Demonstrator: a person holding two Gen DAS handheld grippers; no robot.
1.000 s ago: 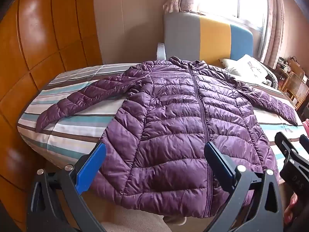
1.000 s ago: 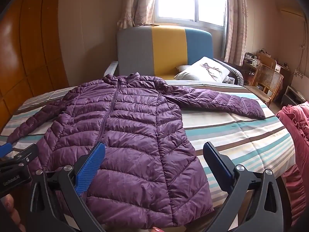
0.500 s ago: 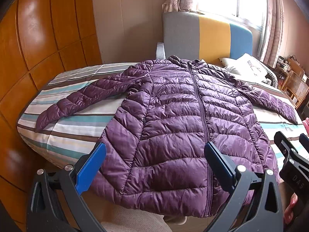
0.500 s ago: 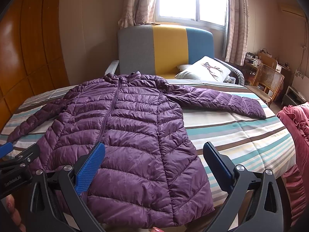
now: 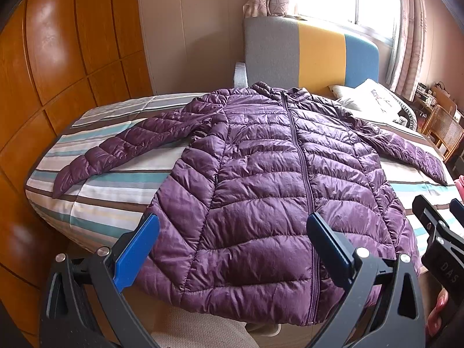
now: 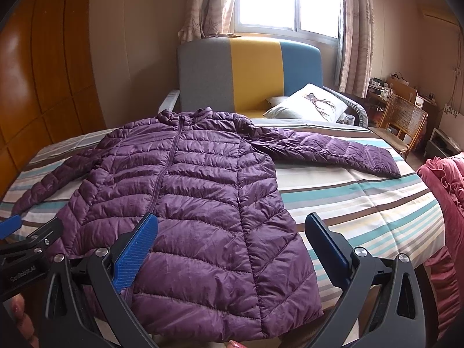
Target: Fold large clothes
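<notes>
Left gripper [image 5: 232, 240]: jaws wide apart, holding nothing, hanging over the jacket's near hem.
Right gripper [image 6: 230, 239]: jaws just as wide, holding nothing, over the hem's right half.
Jacket [image 5: 275, 188]: purple, quilted, zipped up, flat on the bed [image 5: 95, 203]; hem overhangs the bed's near edge, collar points to the far edge by the headboard [image 5: 307, 55].
Long axis: runs straight away from both pairs of jaws, along the zip [image 5: 301, 168].
Sleeves: spread sideways; the left sleeve [image 5: 116, 150] reaches toward the bed's left edge, the right sleeve [image 6: 333, 150] toward its right edge.
Nearer gripper: each is closest to its own hem corner and sleeve; I judge the next move starts from one of these.
Left wrist view only: the left cuff's end and the hem dropping off the bed.
Right wrist view only: the whole right sleeve to its cuff, a pillow [image 6: 307, 104] beyond the collar, a pink cloth [image 6: 446, 203] at the bed's right edge.
</notes>
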